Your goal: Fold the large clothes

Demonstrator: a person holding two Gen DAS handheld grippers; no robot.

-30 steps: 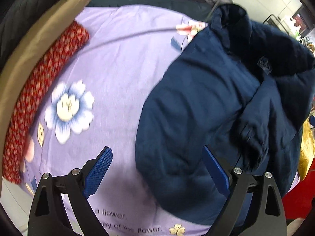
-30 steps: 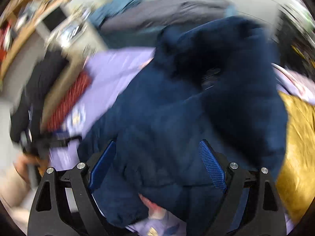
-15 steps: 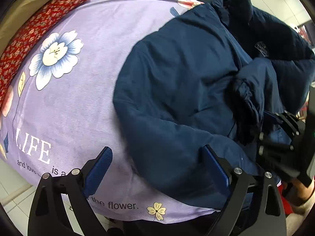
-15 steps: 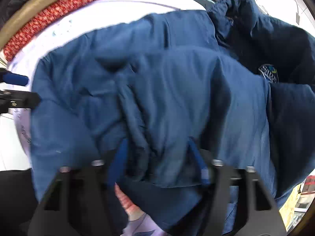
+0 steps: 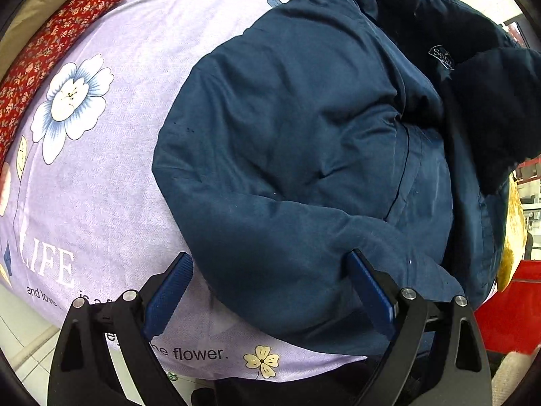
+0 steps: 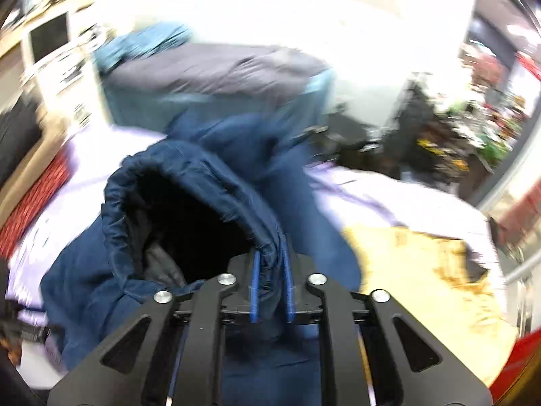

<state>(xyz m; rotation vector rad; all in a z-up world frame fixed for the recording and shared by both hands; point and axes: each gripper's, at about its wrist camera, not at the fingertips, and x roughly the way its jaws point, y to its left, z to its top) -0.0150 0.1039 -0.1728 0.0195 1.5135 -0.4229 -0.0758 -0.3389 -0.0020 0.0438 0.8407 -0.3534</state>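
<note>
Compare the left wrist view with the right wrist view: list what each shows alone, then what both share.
Left wrist only: the left gripper open over the navy jacket, its chest logo, and the sheet's printed flower.
Right wrist only: the right gripper shut on the jacket's open sleeve cuff, and a grey garment behind.
Both: the jacket, the lilac sheet, a red floral cloth and a mustard fabric.

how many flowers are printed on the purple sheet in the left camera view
2 whole: a big white and blue flower at the sheet's left, a small yellow one by the near edge. The navy jacket may hide more.
</note>
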